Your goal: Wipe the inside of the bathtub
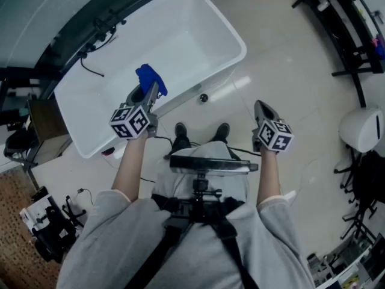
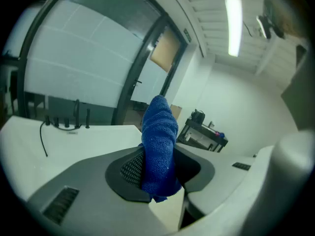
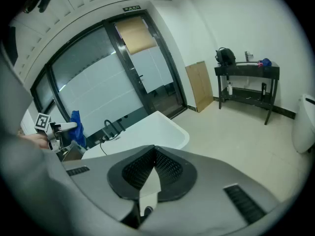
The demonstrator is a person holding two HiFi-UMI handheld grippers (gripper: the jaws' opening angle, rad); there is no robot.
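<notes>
Pale glossy floor (image 1: 283,59) lies under a white bathtub (image 1: 180,47) standing far left, beside dark-framed glass doors (image 3: 113,77). Black taps (image 1: 105,27) and a thin hose (image 1: 90,68) sit at the tub's far-left end. At the far right stands a black table (image 1: 337,17). The left gripper (image 1: 151,92) hovers over the tub's near rim, jaws clamped on a blue cloth (image 1: 150,79) that sticks up between them. The right gripper (image 1: 263,108) hangs over floor, well right of the tub, jaws closed together on nothing. Both forearms reach forward.
</notes>
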